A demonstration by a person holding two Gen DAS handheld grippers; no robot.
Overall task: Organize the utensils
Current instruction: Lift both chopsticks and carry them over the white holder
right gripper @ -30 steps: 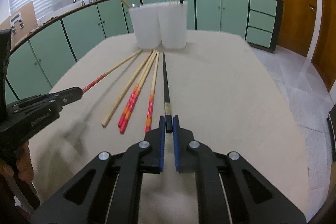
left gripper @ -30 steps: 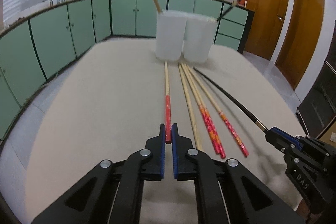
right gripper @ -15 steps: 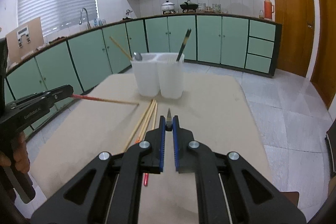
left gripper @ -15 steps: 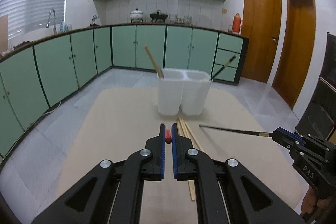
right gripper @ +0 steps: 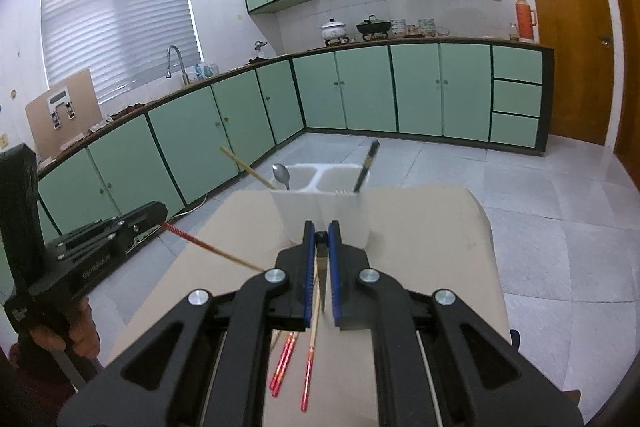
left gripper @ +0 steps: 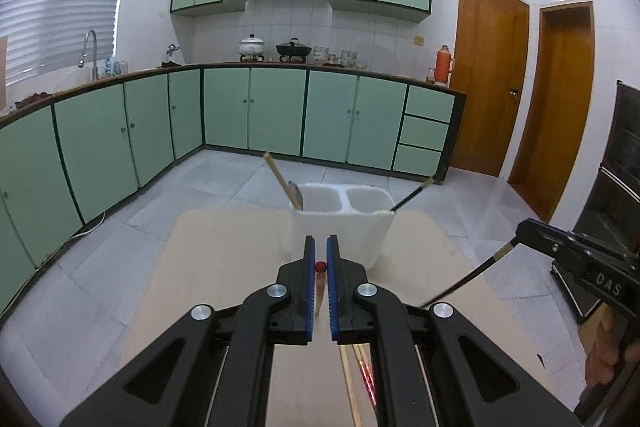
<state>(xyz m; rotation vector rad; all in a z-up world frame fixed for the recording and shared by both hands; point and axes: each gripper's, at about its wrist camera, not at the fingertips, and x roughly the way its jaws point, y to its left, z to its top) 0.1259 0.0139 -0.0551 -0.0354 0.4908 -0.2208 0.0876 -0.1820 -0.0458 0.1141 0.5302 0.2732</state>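
My left gripper [left gripper: 320, 267] is shut on a red-ended wooden chopstick [left gripper: 320, 267], held above the table with its tip hanging down; it also shows in the right wrist view [right gripper: 208, 247]. My right gripper [right gripper: 321, 239] is shut on a black chopstick [right gripper: 321, 267], which also shows at the right of the left wrist view [left gripper: 468, 281]. A white two-compartment holder [left gripper: 340, 227] stands at the table's far end. It holds a wooden chopstick [right gripper: 246, 167], a spoon [right gripper: 282, 175] and a black chopstick [right gripper: 366, 167].
Several red-patterned chopsticks [right gripper: 286, 359] lie on the beige table [right gripper: 440, 247] below the grippers. Green kitchen cabinets, a tiled floor and wooden doors lie beyond the table.
Both grippers have lifted their chopsticks off the table and tilted up, so the views now look over the holder from higher.
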